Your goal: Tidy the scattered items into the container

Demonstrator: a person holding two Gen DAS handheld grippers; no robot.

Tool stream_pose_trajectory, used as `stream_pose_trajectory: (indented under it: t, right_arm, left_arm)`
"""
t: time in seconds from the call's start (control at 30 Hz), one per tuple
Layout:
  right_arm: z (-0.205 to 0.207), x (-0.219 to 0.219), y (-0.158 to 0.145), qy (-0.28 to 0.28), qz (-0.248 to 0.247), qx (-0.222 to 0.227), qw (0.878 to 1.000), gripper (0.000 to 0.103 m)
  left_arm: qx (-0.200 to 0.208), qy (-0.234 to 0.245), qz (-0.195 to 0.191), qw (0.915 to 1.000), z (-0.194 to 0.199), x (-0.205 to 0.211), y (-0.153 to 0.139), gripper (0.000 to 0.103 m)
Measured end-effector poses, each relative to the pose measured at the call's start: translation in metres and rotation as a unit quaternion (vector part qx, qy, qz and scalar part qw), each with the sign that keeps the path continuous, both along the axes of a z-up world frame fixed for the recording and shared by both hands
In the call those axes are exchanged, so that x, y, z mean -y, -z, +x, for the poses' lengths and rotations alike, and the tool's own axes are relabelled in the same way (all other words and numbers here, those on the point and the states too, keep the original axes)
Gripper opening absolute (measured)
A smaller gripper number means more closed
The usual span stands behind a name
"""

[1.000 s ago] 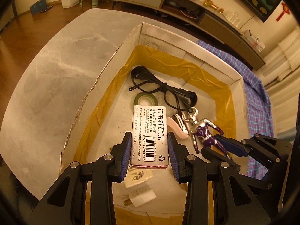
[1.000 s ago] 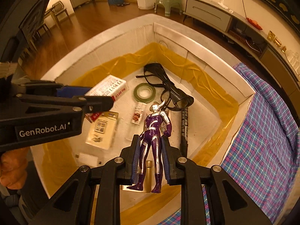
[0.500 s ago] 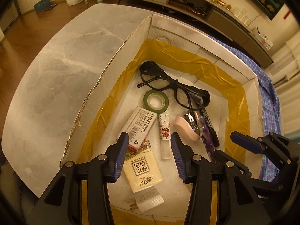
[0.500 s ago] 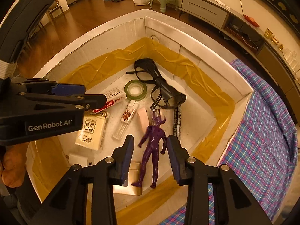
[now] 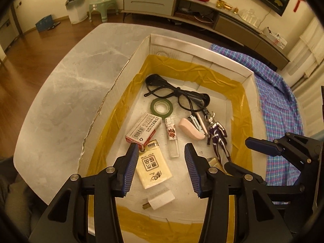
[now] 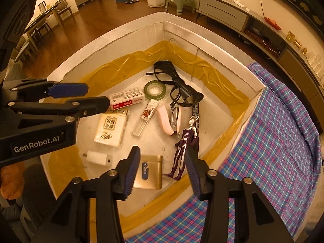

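Note:
A white cardboard box (image 5: 188,49) (image 6: 214,46) lined with yellow tape holds the items. The staples box (image 5: 143,130) (image 6: 127,100) lies on its floor beside a green tape roll (image 5: 161,107) (image 6: 155,89). The purple figure (image 5: 217,134) (image 6: 185,143) lies near the right wall. Black glasses (image 5: 176,93) (image 6: 178,85), a lighter (image 5: 172,135), a pink eraser (image 5: 191,129), a tissue pack (image 5: 152,169) (image 6: 111,128) and a gold case (image 6: 150,171) also lie inside. My left gripper (image 5: 161,168) and right gripper (image 6: 162,170) hover open and empty above the box.
The box sits on a grey marble table (image 5: 70,85). A blue plaid cloth (image 5: 277,93) (image 6: 279,125) lies to its right. A white plug (image 5: 160,199) lies by the box's near wall. A TV cabinet (image 5: 202,12) and a green stool (image 5: 103,2) stand beyond.
Both grippers opened and pulled up and back. The staples box dropped from the left gripper and the purple figure from the right; both now lie on the box floor.

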State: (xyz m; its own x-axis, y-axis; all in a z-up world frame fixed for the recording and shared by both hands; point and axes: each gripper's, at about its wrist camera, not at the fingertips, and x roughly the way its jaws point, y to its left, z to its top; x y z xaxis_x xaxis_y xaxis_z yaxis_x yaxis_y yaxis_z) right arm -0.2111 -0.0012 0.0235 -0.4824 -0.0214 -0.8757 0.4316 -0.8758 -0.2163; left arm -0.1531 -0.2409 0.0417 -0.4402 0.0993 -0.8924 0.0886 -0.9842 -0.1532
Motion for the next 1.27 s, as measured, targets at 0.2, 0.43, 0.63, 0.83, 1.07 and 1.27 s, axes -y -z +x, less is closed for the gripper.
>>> stream_pose_trajectory:
  t: [0.2,0.43,0.63,0.83,1.07,1.27]
  right_arm:
    - [0.027,-0.004,-0.008,-0.012,-0.008,-0.005,1.000,0.050]
    - [0.062,-0.008,-0.016,-0.021,-0.032,-0.020,0.999,0.052]
    - [0.094,-0.010,-0.018,-0.023,-0.037,-0.044,0.998,0.054]
    - [0.115,-0.017,-0.015,-0.018,-0.025,-0.057,0.998,0.057]
    - [0.121,-0.017,-0.014,-0.023,0.009,-0.066,0.998,0.062]
    - [0.120,-0.013,-0.013,-0.032,0.030,-0.067,0.997,0.062]
  left_arm:
    - [-0.032,0.005,-0.015,0.9994,0.025,-0.008,-0.018,0.050]
    - [-0.096,0.007,-0.061,0.9934,0.063,-0.015,-0.038,0.050]
    - [-0.131,0.022,-0.076,0.9882,0.099,-0.027,-0.043,0.050]
    - [-0.133,0.009,-0.052,0.9896,0.124,-0.029,-0.039,0.050]
    - [-0.153,0.001,-0.043,0.9872,0.143,-0.033,-0.038,0.063]
    - [-0.163,-0.009,-0.042,0.9856,0.150,-0.033,-0.039,0.063]
